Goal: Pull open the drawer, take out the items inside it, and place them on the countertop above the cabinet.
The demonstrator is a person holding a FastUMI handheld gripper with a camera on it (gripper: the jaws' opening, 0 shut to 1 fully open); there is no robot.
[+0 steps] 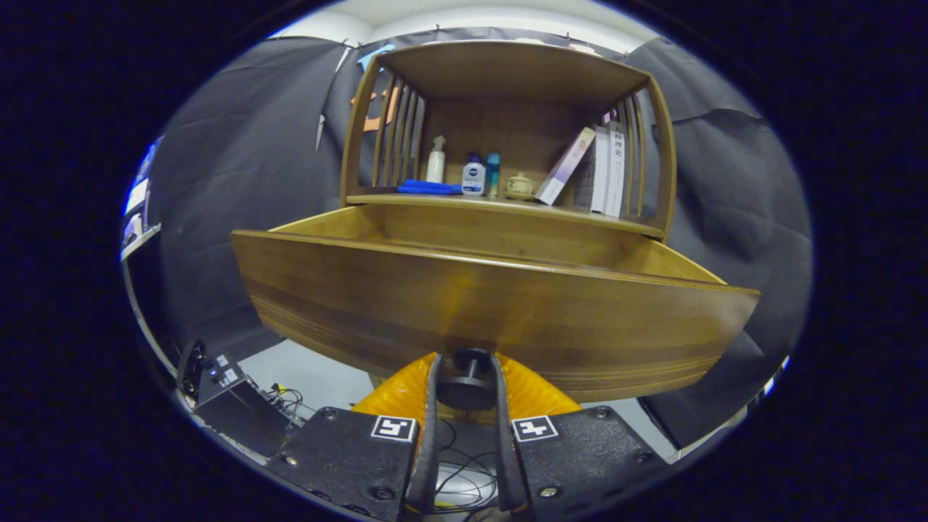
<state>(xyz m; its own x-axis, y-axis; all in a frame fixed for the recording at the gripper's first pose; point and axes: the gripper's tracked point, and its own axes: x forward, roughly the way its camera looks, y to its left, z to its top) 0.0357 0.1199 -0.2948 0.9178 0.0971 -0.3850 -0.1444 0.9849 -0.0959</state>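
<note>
A wooden drawer [500,312] stands pulled out from the cabinet toward me, its broad front panel just ahead of the fingers. A dark round knob [467,377] sits at the lower middle of that panel. My gripper [465,373] is shut on the knob, one finger on each side of it. The drawer's inside is hidden behind its front panel; I see just the far inner wall [500,235]. Above it runs the countertop [580,216] of the cabinet, with a shelf unit over it.
On the countertop stand a white spray bottle [436,161], a blue cloth [428,187], a white-and-blue bottle [473,176], a teal bottle [493,172], a small pot [519,186] and leaning books [594,170]. Cables and a black box [232,391] lie on the floor below left.
</note>
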